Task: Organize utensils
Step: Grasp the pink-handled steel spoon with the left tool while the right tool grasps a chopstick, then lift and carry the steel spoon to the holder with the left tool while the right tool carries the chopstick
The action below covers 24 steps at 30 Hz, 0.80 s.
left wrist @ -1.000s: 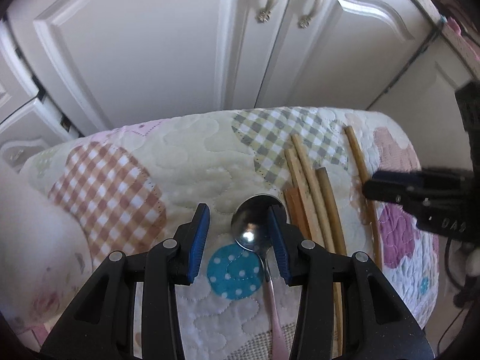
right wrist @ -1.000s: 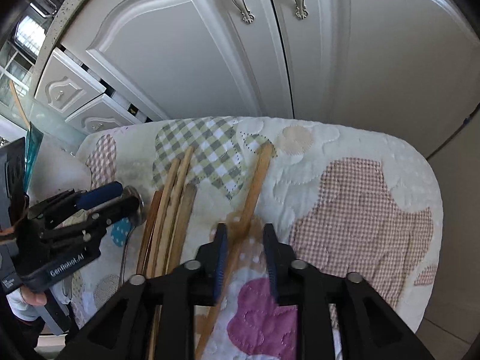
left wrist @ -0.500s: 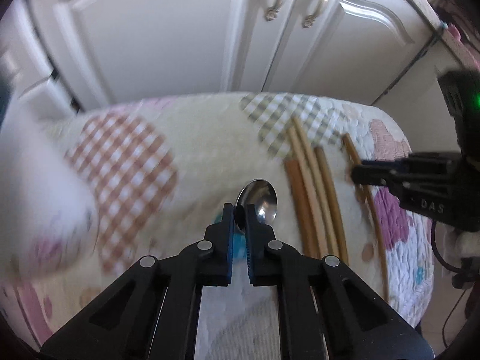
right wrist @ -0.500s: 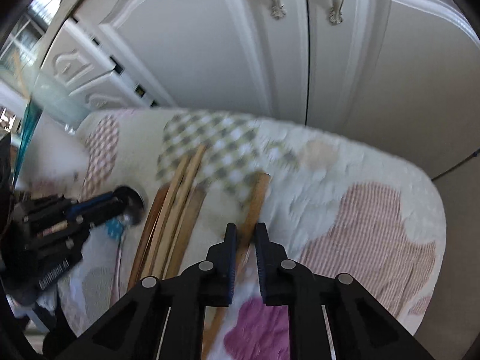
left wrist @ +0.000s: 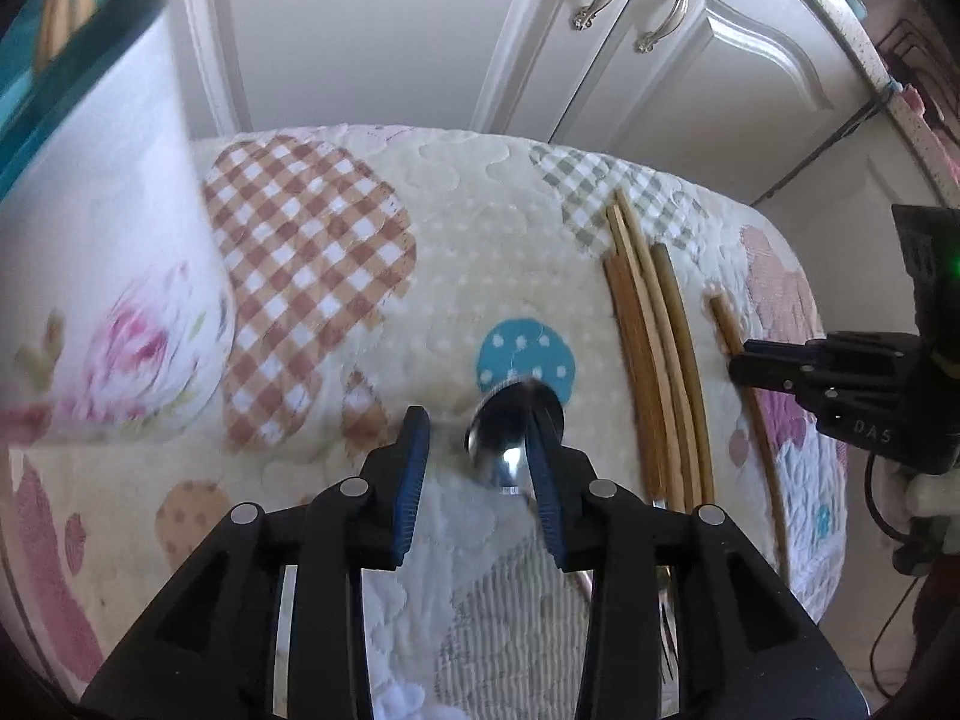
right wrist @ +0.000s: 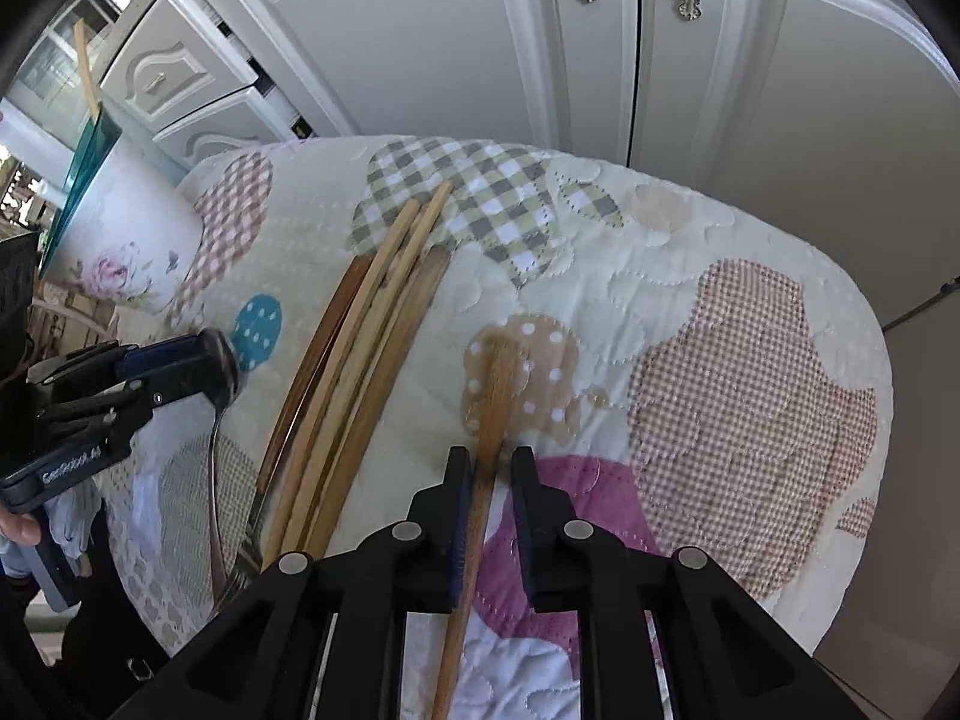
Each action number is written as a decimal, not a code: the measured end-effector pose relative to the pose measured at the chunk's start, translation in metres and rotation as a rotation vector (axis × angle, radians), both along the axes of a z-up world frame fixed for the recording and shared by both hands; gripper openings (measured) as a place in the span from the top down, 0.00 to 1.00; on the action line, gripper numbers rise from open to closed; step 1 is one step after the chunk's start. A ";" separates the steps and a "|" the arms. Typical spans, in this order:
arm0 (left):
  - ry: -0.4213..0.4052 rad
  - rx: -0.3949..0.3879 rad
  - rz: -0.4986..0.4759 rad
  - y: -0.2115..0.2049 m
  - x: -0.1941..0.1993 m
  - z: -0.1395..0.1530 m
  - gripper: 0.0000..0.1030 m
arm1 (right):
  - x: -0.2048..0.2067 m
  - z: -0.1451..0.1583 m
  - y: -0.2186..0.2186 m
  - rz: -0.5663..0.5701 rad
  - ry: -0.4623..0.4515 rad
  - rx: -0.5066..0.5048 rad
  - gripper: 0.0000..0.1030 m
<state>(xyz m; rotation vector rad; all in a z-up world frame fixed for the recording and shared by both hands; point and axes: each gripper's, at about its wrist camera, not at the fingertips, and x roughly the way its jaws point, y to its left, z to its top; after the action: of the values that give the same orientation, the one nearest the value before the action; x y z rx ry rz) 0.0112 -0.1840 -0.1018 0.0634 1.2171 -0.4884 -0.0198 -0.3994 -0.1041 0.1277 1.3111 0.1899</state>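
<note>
A steel spoon (left wrist: pixel 513 429) lies with its bowl against the right finger of my left gripper (left wrist: pixel 478 471). Those jaws are opening and stand wide, and neither pad presses on the spoon. From the right wrist view the left gripper (right wrist: pixel 219 363) hangs over the spoon (right wrist: pixel 213 468), whose handle runs toward me. My right gripper (right wrist: pixel 487 507) holds a single wooden stick (right wrist: pixel 495 396) between narrow jaws that are just starting to open. In the left wrist view the right gripper (left wrist: pixel 747 363) sits on that stick (left wrist: pixel 723 315). A bundle of wooden sticks (right wrist: pixel 360 372) lies between the two grippers.
A white floral cup (right wrist: pixel 120 240) with a teal rim stands at the left on the quilted cloth (right wrist: pixel 690 276), with one stick in it. A fork (right wrist: pixel 240 567) lies beside the bundle. White cabinet doors (right wrist: pixel 456 36) rise just beyond the far edge.
The left gripper shut on the spoon, drew it nearer past the blue dotted patch, then opened again. The right gripper closed on the single stick and pulled it toward me.
</note>
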 end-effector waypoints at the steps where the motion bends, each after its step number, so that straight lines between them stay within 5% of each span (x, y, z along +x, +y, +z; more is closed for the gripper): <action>1: -0.009 0.002 -0.006 -0.001 0.001 0.000 0.68 | 0.003 0.000 -0.001 -0.009 -0.003 0.003 0.87; 4: -0.022 0.005 -0.023 -0.006 0.003 0.000 0.68 | 0.012 -0.001 0.001 -0.028 -0.013 0.003 0.87; 7: -0.019 -0.008 -0.047 -0.007 0.000 -0.001 0.88 | 0.017 0.000 0.004 -0.027 -0.027 -0.002 0.87; 11: -0.032 -0.015 -0.040 -0.004 -0.010 0.007 0.98 | 0.022 0.003 0.013 0.004 -0.022 -0.013 0.92; 24: -0.209 -0.084 -0.012 0.045 -0.054 0.100 0.99 | -0.033 0.098 0.017 0.020 -0.216 0.089 0.93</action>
<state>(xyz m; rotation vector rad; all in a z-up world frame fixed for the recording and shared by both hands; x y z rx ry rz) -0.0424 -0.1391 -0.0017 0.0490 0.9910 -0.5298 -0.0528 -0.3819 -0.0063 0.1652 1.0893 0.2722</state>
